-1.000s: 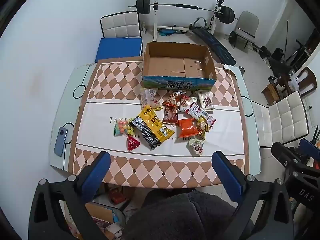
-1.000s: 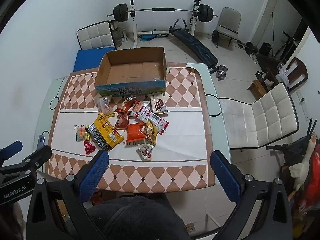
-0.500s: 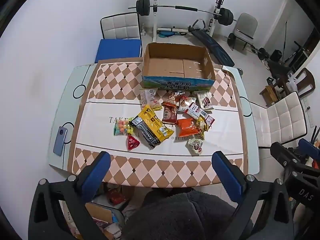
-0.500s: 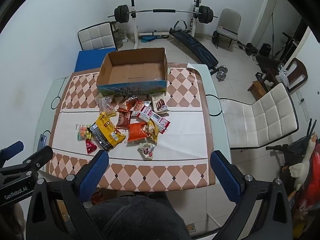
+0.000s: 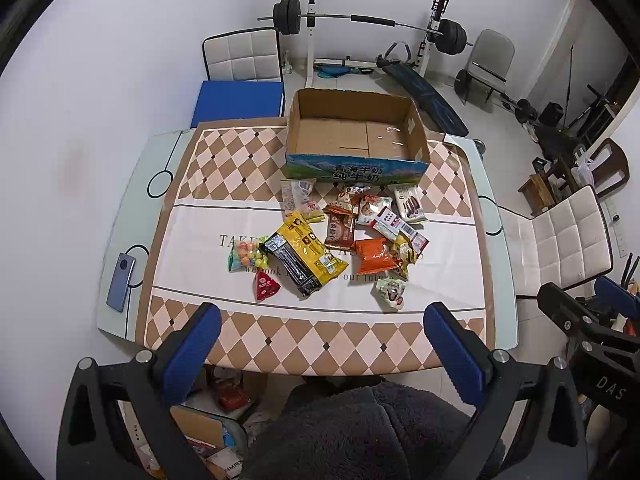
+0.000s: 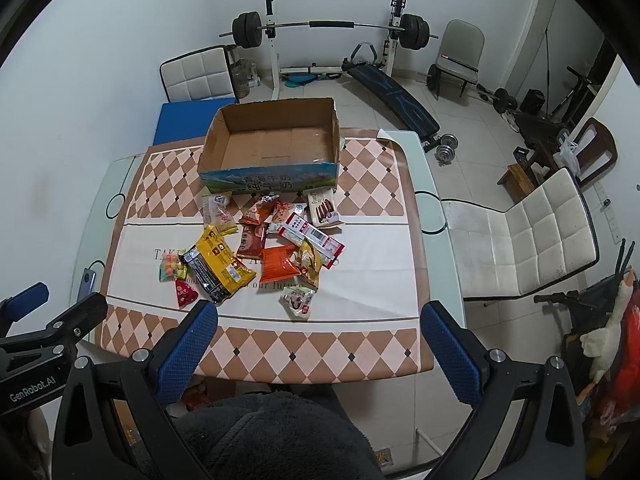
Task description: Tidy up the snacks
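A heap of snack packets lies on the white middle band of the table: a big yellow-and-black bag [image 5: 306,256] [image 6: 220,266], an orange packet [image 5: 374,256] [image 6: 280,264], a red triangular packet [image 5: 265,285] and several small ones. Behind them stands an empty cardboard box [image 5: 356,136] [image 6: 272,148] with a blue printed front. My left gripper [image 5: 322,322] hangs open, high above the table's near edge. My right gripper [image 6: 318,320] is open too, at the same height, holding nothing.
A phone [image 5: 121,276] lies at the table's left edge. White chairs stand at the right [image 5: 568,240] and at the back left [image 5: 242,56], beside a blue cushion [image 5: 240,100]. A barbell rack [image 6: 332,26] and a bench fill the floor behind. A person's dark fleece sleeve [image 5: 348,432] shows below.
Both grippers have drifted slightly, so the table and snacks sit a touch higher and closer in view. Nothing on the table has moved.
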Tool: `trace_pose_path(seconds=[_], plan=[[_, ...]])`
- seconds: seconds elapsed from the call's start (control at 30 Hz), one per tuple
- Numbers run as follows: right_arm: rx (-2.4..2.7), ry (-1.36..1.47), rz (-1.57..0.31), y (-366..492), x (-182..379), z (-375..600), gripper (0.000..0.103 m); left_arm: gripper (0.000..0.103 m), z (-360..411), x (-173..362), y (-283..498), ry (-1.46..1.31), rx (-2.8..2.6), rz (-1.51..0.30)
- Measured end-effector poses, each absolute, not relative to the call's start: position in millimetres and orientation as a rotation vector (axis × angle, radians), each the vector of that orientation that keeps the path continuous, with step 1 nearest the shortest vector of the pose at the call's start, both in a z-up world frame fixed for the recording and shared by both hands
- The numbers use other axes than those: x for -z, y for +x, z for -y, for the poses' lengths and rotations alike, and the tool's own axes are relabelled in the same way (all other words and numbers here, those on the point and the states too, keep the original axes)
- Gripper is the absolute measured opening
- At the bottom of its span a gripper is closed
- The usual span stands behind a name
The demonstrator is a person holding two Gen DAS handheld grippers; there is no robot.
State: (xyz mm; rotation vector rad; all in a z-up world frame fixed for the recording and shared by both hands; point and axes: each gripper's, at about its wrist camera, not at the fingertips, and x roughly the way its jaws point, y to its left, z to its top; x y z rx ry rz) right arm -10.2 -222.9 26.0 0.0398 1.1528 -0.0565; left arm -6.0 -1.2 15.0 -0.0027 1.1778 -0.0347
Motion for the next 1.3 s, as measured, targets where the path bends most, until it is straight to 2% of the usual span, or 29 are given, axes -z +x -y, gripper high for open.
trace_pose_path(seconds=[1.3], plan=[[0.055,0.039,-1.130,-9.3,-42.6,211.2,0.103,0.103,8.4,-36.5,-3.9,-0.009,0.039,-1.155]])
